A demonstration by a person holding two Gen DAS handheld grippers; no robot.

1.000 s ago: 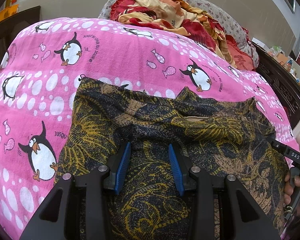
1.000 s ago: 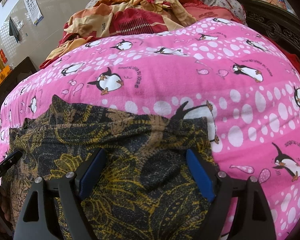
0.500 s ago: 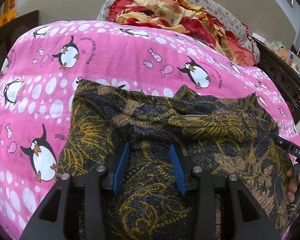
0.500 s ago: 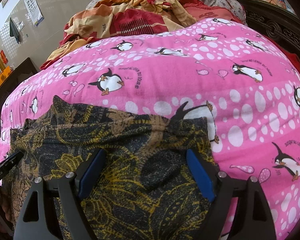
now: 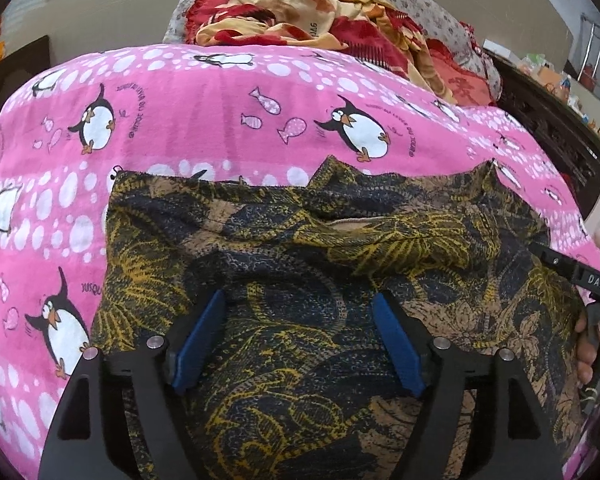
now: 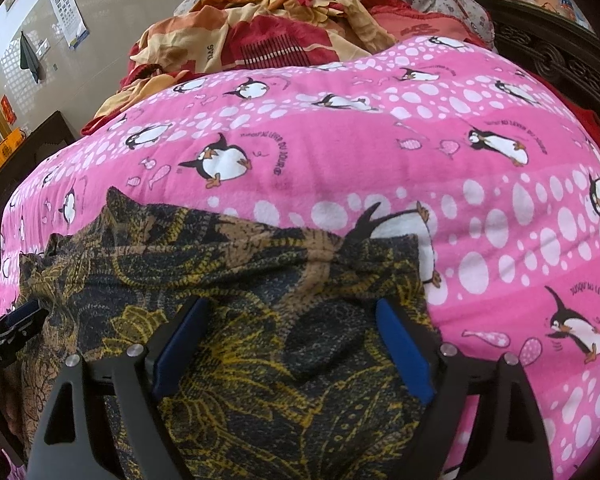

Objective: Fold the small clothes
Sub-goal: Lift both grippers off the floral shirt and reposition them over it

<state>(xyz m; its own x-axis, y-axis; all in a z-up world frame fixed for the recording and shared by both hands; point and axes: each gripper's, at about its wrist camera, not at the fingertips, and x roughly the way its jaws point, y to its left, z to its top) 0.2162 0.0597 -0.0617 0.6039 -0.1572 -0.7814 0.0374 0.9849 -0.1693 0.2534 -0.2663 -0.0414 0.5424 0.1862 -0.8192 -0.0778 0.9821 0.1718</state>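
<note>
Lying across the near part of a bed covered by a pink penguin blanket (image 5: 204,128), a dark garment (image 5: 292,264) with a yellow and tan leaf print fills the lower half of both wrist views. Its near edge is cut off by the bottom of each frame, so its full shape cannot be made out, and rumpled folds along its far edge hide how its layers are stacked.

Readable writing: "DAS" in white on the black body of the other tool at the right edge of the left view; "DAG" on the heaped red and orange bedding (image 6: 260,36) at the far end of the bed; and a repeated French phrase beside the penguins, partly legible as "JUSQU'AU LEVER DU JOUR". A wall chart (image 6: 69,16) far left is too small to read.

Left tongs (image 5: 299,308) stand open, blue pads spread, directly over the middle of the garment. Right tongs (image 6: 292,316) are also spread wide over the garment's right portion, close to its right edge. Whether either pad touches the cloth cannot be told. Nothing is gripped.
</note>
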